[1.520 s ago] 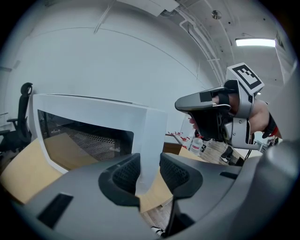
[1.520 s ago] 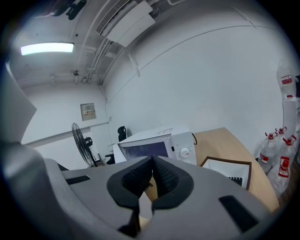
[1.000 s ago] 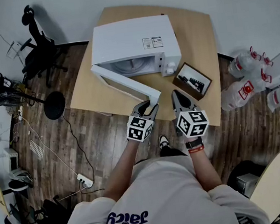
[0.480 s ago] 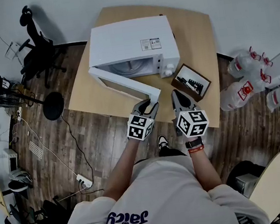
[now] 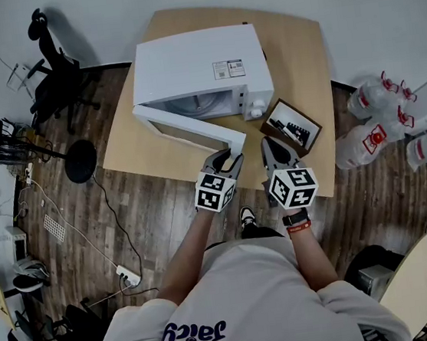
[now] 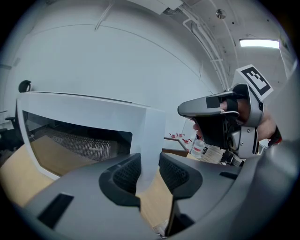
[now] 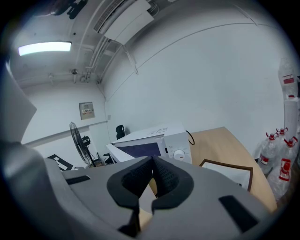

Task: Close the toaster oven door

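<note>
A white toaster oven (image 5: 200, 59) stands on a light wooden table (image 5: 297, 63). Its door (image 5: 185, 127) is swung out toward me, hinged at the left. My left gripper (image 5: 227, 156) is shut on the door's free edge; in the left gripper view the white door edge (image 6: 150, 136) sits between the two pads (image 6: 176, 171). My right gripper (image 5: 272, 147) hovers just right of it, shut and empty, above the table's front edge. From the right gripper view the oven's front and dial (image 7: 176, 152) lie ahead, beyond the closed jaws.
A dark-framed picture (image 5: 293, 124) lies on the table right of the oven. Several large water bottles (image 5: 369, 120) stand on the floor at the right. An office chair (image 5: 59, 77) and a floor fan (image 5: 9, 141) stand at the left, with cables on the floor.
The door has swung a little nearer the oven's front, with my left gripper moving along on its edge. The right gripper has stayed put.
</note>
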`<move>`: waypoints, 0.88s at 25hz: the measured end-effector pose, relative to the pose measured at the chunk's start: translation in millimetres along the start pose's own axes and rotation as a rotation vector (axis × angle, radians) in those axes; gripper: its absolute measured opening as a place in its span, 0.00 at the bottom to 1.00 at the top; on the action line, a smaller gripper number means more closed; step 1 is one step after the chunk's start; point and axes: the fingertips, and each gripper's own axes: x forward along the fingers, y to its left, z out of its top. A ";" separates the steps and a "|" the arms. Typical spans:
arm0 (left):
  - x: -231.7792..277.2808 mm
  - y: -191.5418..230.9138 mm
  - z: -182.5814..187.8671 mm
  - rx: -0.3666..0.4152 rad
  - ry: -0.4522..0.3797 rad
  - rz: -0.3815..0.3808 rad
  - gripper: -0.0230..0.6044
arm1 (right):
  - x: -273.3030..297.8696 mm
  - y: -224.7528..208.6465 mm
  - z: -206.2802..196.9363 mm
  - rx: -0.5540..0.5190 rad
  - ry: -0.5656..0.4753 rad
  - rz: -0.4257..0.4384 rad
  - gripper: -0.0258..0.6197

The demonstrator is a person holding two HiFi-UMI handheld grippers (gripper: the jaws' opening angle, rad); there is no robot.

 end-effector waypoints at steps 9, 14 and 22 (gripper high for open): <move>15.1 3.7 8.6 -0.006 -0.006 -0.007 0.25 | 11.5 -13.0 5.5 0.004 0.002 -0.005 0.04; 21.1 6.5 12.9 -0.007 -0.007 -0.011 0.25 | 21.4 -12.6 7.8 0.002 0.006 0.005 0.04; 35.3 12.2 18.6 -0.013 -0.011 -0.011 0.25 | 36.4 -19.5 11.0 -0.001 0.006 0.012 0.04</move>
